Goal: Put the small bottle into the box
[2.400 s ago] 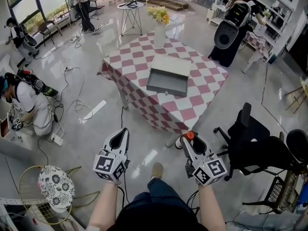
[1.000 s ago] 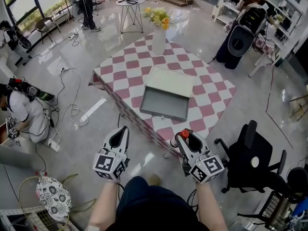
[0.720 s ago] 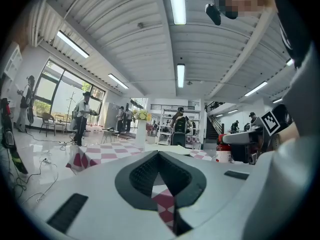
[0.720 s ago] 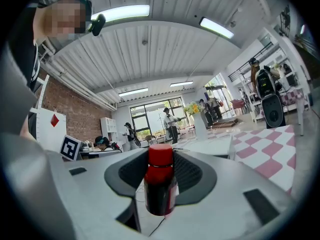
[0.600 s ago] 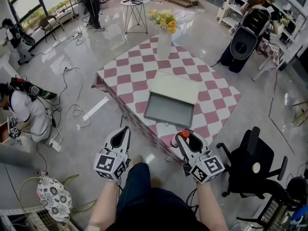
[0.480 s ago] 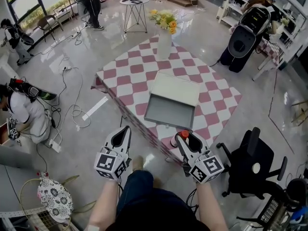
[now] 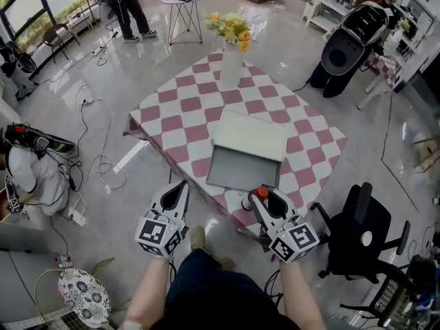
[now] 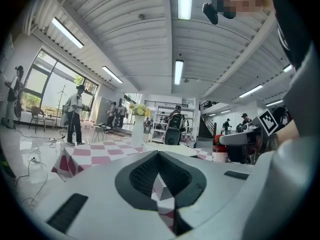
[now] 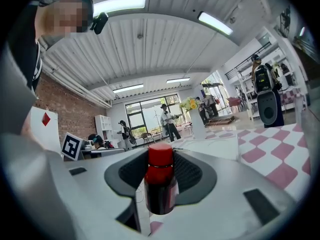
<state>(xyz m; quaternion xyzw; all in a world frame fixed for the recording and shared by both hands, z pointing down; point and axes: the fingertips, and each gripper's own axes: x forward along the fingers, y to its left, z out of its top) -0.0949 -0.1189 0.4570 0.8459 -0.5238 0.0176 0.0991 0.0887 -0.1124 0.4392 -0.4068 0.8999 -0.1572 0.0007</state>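
Observation:
The small bottle (image 7: 261, 192), dark with a red cap, stands upright between the jaws of my right gripper (image 7: 265, 199), which is shut on it. In the right gripper view the bottle (image 9: 160, 184) fills the middle of the right gripper (image 9: 160, 196). My left gripper (image 7: 178, 190) hangs beside it, shut and holding nothing, and in its own view the left gripper (image 8: 160, 181) shows its jaws met. The grey box (image 7: 237, 171) lies open on the checked table (image 7: 185, 108), its pale lid (image 7: 250, 135) behind it. Both grippers are off the table's near corner.
A vase of yellow flowers (image 7: 231, 38) stands at the table's far side. A black office chair (image 7: 357, 225) is to my right. A person crouches at the left (image 7: 27, 167) among floor cables, and others stand further off. A patterned stool (image 7: 84, 298) sits low left.
The table and box have drawn nearer and lower in the head view. Both grippers keep their pose, the bottle still in the right one.

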